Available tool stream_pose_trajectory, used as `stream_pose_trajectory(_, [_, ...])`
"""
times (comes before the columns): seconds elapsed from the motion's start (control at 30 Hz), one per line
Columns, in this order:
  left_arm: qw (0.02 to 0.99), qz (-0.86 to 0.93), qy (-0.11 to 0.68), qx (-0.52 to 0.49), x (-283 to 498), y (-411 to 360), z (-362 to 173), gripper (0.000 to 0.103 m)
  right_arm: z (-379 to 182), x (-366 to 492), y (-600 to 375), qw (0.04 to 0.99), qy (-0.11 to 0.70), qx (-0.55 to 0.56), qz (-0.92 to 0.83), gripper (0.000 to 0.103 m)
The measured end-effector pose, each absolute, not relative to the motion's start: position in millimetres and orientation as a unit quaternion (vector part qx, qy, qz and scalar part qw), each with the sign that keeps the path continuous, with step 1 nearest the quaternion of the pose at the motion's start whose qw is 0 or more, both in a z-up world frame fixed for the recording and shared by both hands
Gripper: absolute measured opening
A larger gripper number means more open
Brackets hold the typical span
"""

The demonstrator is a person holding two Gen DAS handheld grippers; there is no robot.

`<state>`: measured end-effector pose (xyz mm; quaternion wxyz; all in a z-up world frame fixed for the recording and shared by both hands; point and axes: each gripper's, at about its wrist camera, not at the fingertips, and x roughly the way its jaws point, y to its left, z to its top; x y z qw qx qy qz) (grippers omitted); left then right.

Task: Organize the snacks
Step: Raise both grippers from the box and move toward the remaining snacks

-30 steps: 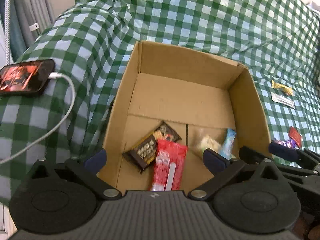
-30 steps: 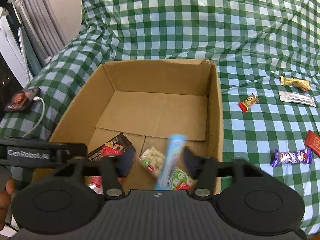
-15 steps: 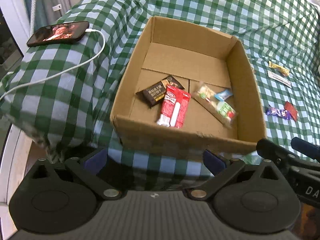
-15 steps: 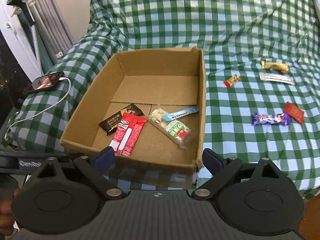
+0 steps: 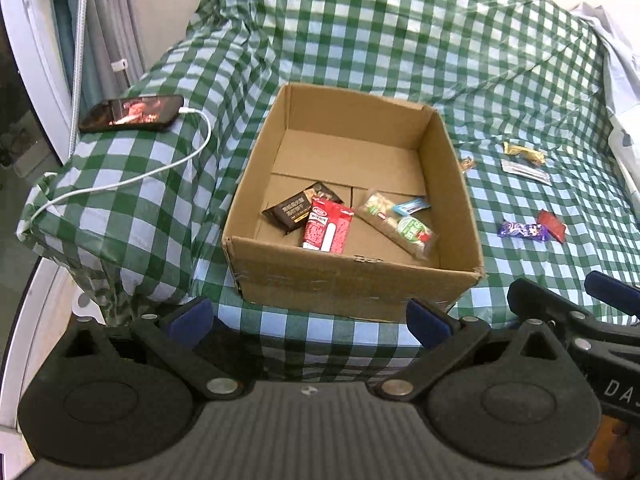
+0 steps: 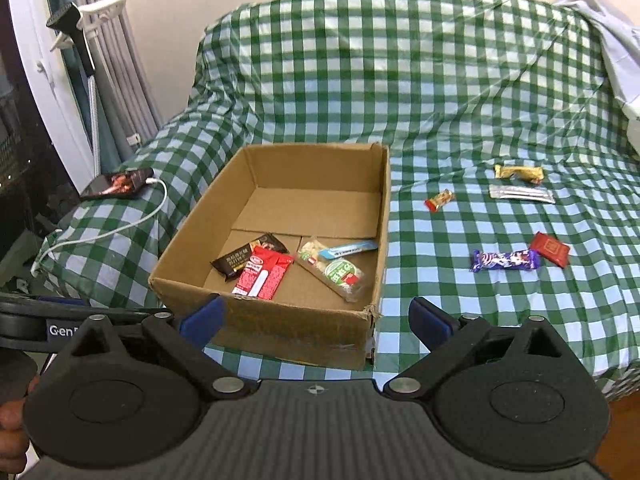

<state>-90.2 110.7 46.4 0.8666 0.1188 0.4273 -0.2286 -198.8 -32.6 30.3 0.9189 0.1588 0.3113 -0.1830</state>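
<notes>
- Cardboard box (image 6: 280,216) on the checked bed cover (image 6: 400,80) holds four snacks: dark bar (image 6: 250,260), red packet (image 6: 264,276), clear nut pack (image 6: 336,274), blue stick (image 6: 348,249).
- Five snacks lie outside, right of the box: purple bar (image 6: 505,260), red square (image 6: 550,249), small red-gold sweet (image 6: 439,200), gold wrapper (image 6: 518,172), silver sachet (image 6: 522,193).
- Right tongs (image 6: 316,320): jaws have just been opening, now spread wide, nothing between them.
- Left tongs (image 5: 308,318): spread wide, empty.
- Judgement: just under half done.
</notes>
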Motion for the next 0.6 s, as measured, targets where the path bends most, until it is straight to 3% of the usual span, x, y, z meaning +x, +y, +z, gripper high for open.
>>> stream_pose_trajectory(0.6, [0.877, -0.227, 0.408, 0.109, -105.8, 125.7, 59.6, 0.103, 45.2, -218.6, -15.7, 0.931, 0.285, 0.146, -0.177, 0.100])
